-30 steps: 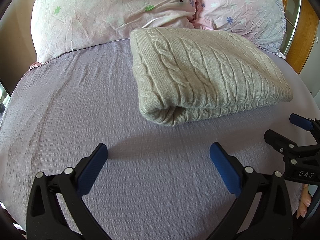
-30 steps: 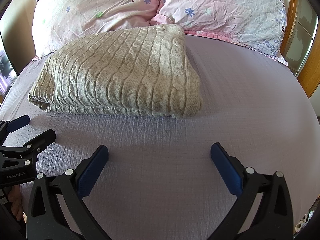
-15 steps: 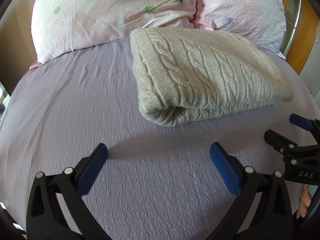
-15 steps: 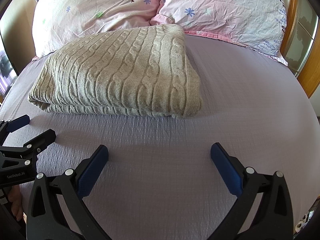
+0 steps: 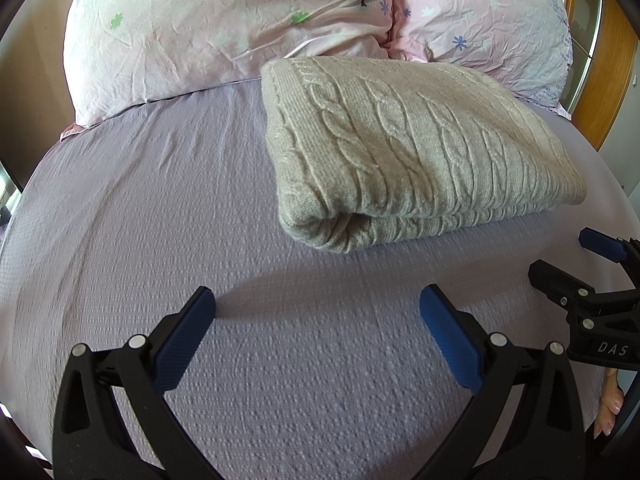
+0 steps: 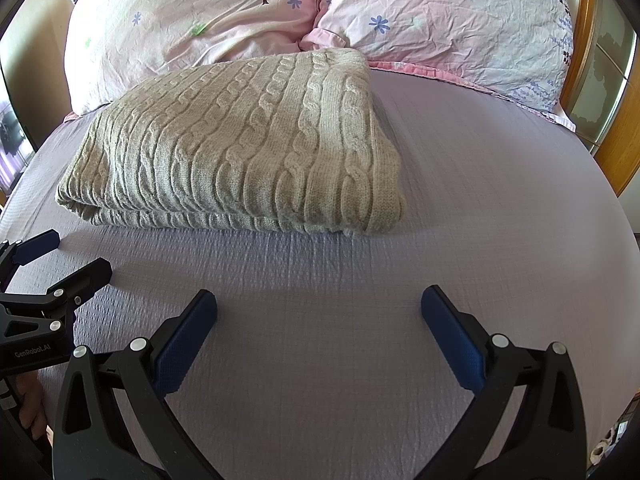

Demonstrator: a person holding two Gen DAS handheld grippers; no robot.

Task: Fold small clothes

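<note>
A beige cable-knit sweater (image 5: 416,148) lies folded in a thick rectangle on the lilac bed sheet (image 5: 160,220), just before the pillows; it also shows in the right wrist view (image 6: 248,152). My left gripper (image 5: 316,300) is open and empty, low over the sheet, short of the sweater's near left corner. My right gripper (image 6: 318,300) is open and empty, short of the sweater's near right corner. Each gripper shows at the edge of the other's view: the right one (image 5: 568,260), the left one (image 6: 72,256).
Two pink flowered pillows (image 5: 224,24) (image 6: 448,20) lie behind the sweater against a wooden headboard (image 5: 604,80). Bare sheet (image 6: 500,200) stretches to the right of the sweater and in front of it. The bed edge curves round at both sides.
</note>
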